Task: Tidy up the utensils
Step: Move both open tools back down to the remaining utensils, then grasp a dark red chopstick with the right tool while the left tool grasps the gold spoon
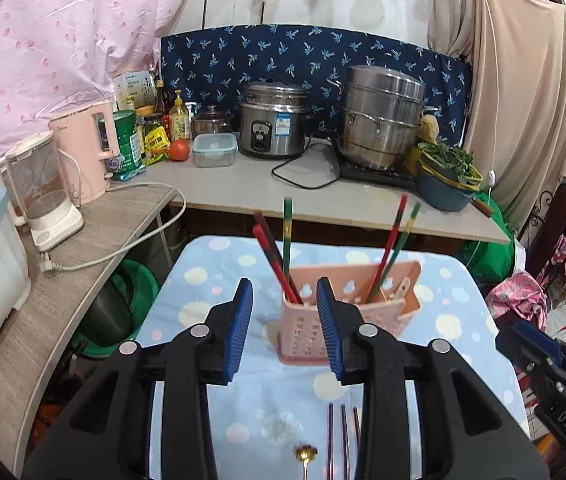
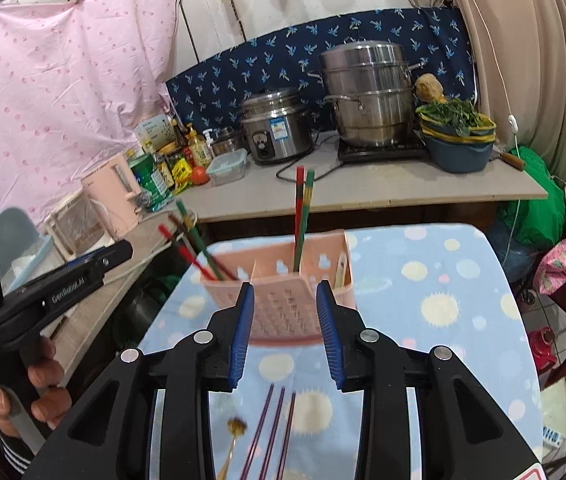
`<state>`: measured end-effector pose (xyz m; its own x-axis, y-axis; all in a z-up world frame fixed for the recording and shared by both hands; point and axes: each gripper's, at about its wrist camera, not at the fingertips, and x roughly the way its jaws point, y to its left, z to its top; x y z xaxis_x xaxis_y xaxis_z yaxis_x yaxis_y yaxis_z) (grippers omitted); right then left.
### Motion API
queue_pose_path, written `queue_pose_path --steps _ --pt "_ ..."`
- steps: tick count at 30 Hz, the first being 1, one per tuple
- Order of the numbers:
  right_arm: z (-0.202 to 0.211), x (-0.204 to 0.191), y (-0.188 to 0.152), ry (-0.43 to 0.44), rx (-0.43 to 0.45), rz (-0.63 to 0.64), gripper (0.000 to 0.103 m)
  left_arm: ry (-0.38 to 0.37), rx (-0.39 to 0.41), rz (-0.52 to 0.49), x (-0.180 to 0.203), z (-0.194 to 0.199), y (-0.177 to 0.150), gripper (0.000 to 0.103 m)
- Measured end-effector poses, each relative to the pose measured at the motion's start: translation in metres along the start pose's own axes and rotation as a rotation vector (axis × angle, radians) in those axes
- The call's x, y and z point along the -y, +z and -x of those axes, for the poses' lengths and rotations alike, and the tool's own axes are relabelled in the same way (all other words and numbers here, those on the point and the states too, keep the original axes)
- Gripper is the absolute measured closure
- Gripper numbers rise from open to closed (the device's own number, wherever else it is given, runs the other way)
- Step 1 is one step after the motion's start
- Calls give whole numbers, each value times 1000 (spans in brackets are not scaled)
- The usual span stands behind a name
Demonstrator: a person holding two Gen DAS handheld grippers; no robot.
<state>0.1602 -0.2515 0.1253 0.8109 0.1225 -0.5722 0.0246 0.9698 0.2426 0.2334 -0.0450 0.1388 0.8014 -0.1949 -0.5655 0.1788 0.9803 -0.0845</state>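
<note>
A pink perforated utensil holder stands on the small table with the blue dotted cloth. Red and green chopsticks lean in its compartments, and a pale utensil sits in the right one. On the cloth, nearer than the holder, lie three dark purple chopsticks and a gold spoon. My left gripper is open with nothing between its blue pads. My right gripper is open and empty too, just short of the holder.
Behind the table, a counter carries a rice cooker, a steel steamer pot, a bowl of greens, bottles, a tomato and a lidded box. A side shelf holds kettles. The person's hand grips the left tool.
</note>
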Motion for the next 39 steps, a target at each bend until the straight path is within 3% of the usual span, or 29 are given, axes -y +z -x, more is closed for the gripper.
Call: queue_pose_path --steps 11,23,30,39 --pt "14 2 -96 -51 -133 3 71 4 -93 -24 -9 21 -77 71" --pt "5 -1 -188 -53 -309 7 71 10 -260 -42 -16 19 -172 71" --pt "-3 -10 -215 -37 -368 28 75 -3 -344 -55 -13 17 -214 71" --pt "-10 -16 -228 -35 -398 47 86 -12 -379 -56 -12 14 -230 71"
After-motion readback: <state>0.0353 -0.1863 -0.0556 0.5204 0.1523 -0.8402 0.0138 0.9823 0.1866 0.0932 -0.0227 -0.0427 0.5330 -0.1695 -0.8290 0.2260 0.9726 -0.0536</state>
